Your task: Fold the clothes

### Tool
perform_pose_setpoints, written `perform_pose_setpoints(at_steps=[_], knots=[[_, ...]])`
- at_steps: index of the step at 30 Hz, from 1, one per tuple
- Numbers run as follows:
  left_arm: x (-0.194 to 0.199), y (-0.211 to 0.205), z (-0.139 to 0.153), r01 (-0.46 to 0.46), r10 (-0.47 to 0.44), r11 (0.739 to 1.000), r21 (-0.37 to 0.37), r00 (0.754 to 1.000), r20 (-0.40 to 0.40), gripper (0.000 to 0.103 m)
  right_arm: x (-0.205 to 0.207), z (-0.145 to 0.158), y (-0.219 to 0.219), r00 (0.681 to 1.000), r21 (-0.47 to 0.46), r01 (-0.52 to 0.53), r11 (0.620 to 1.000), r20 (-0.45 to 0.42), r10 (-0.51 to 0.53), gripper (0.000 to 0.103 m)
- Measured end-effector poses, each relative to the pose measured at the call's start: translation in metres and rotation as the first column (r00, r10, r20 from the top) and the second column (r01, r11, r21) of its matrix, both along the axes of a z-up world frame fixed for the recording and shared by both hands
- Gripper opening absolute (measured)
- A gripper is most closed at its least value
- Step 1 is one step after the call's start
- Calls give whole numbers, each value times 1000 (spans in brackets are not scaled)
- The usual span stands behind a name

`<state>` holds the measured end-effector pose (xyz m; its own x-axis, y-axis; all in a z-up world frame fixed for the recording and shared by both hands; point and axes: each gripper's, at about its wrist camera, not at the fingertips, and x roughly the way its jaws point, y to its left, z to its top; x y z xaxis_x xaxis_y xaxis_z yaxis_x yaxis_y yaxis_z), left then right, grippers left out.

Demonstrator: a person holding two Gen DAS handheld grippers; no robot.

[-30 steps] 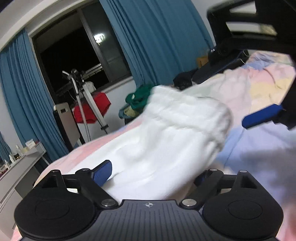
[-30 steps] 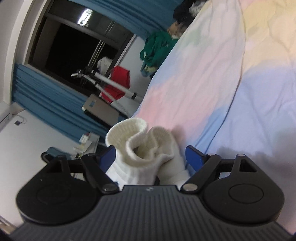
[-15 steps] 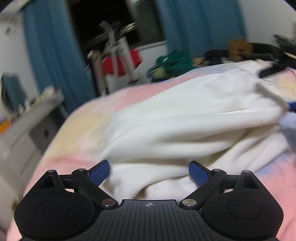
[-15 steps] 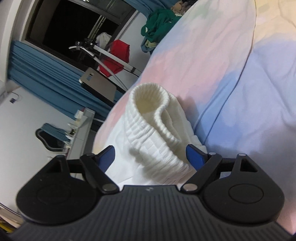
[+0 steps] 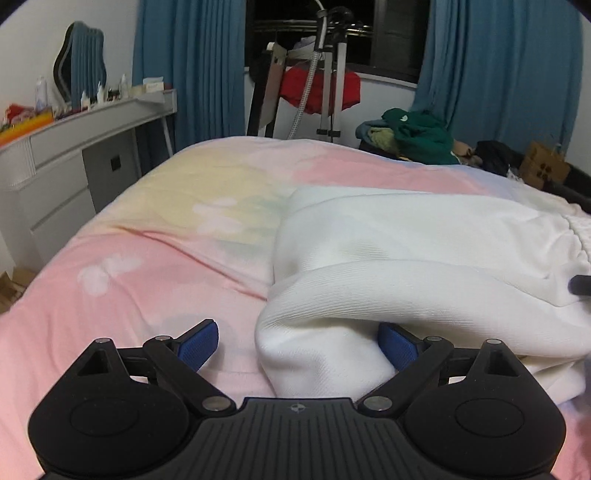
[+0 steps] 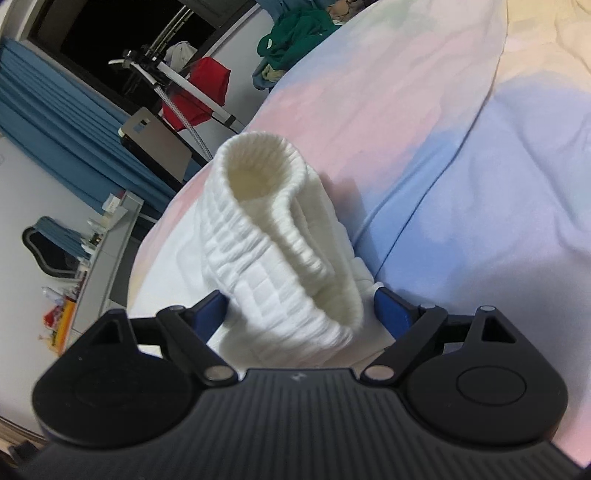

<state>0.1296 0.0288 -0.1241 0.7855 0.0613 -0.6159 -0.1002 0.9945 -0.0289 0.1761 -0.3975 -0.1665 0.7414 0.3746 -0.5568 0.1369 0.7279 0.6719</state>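
With my left gripper (image 5: 297,343) spread and my right gripper (image 6: 299,314) spread around its ribbed cuff (image 6: 280,236), the soft white knit garment (image 5: 424,254) could slump unfolded on the pastel quilted bedspread (image 5: 155,243).

1. The left wrist view sits low over the bed (image 5: 155,258), level, looking along it toward the window (image 5: 369,33) and blue curtains (image 5: 498,70).
2. The right wrist view is rolled hard to one side, very close to the white garment (image 6: 280,251), facing the same way.
3. Both show the garment (image 5: 424,258), bed (image 6: 480,184), red cloth (image 5: 317,90) (image 6: 201,92) and desk (image 5: 74,122) (image 6: 110,236).
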Motion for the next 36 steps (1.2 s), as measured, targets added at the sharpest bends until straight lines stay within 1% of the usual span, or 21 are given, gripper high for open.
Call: perform_pose_setpoints(at_steps=[1, 3, 6, 8, 9, 12, 16, 18, 19, 20, 21, 24, 26, 28, 29, 30, 31, 33, 34, 36], knots=[[-2, 0, 0, 1, -1, 1000, 9, 1000, 3, 95, 0, 0, 1, 1000, -5, -1, 1000, -3, 1, 89], [-2, -2, -1, 4, -4, 999, 41, 1000, 13, 95, -2, 4, 2, 1000, 9, -4, 1000, 31, 4, 90], [-1, -13, -7, 8, -10, 997, 74, 1000, 24, 95, -9, 18, -2, 988, 88, 6, 996, 152, -19, 90], [0, -17, -10, 9, -12, 996, 85, 999, 29, 95, -15, 23, -9, 971, 169, -7, 986, 238, -34, 90], [-3, -21, -12, 7, -10, 996, 89, 999, 32, 95, -17, 23, -10, 965, 197, -14, 980, 258, -38, 90], [-9, -28, -17, 4, -8, 995, 104, 999, 41, 95, -15, 19, -6, 977, 151, -12, 988, 214, -21, 90], [-13, -31, -18, 6, -13, 992, 127, 999, 53, 95, 3, -4, 4, 993, 139, -77, 987, 100, 63, 88], [-14, -31, -18, 13, -21, 991, 134, 998, 56, 95, 1, -1, 5, 992, 113, -66, 991, 112, 53, 80], [-14, -30, -17, 11, -19, 991, 134, 998, 59, 95, -1, 2, 5, 991, 98, -56, 994, 124, 44, 78], [-14, -30, -17, 8, -15, 991, 131, 998, 58, 95, -3, 5, 4, 990, 83, -46, 996, 136, 35, 69], [-14, -30, -16, 8, -15, 992, 125, 998, 57, 95, -5, 8, 4, 989, 68, -36, 997, 148, 26, 51], [-19, -27, -11, 11, -18, 995, 98, 997, 71, 95, -11, 17, 4, 983, 23, -5, 1000, 186, 1, 40], [-25, -25, -8, 4, -11, 997, 78, 996, 91, 95, -15, 24, 3, 977, -5, 19, 1000, 215, -17, 39], [-34, -21, -4, -17, 12, 999, 41, 992, 122, 95, -19, 29, 1, 968, -38, 48, 998, 248, -37, 39], [-37, -18, -3, -26, 23, 999, 21, 991, 129, 95, -19, 28, 0, 966, -82, 65, 995, 253, -42, 39], [-38, -16, -4, -37, 36, 999, 8, 992, 120, 95, -18, 25, 0, 969, -133, 83, 988, 242, -49, 39], [-36, -15, -6, -45, 45, 999, 1, 993, 105, 96, -15, 19, -2, 975, -151, 93, 984, 216, -59, 39], [-33, -13, -9, -54, 55, 998, -8, 995, 80, 96, -6, 2, -7, 987, -108, 95, 990, 139, -80, 40], [-33, -13, -10, -55, 56, 998, -10, 996, 76, 96, -4, -3, -11, 989, -83, 93, 992, 119, -83, 41], [-33, -14, -9, -58, 59, 998, -11, 995, 77, 97, -6, -5, -14, 990, -55, 92, 994, 114, -85, 44]])
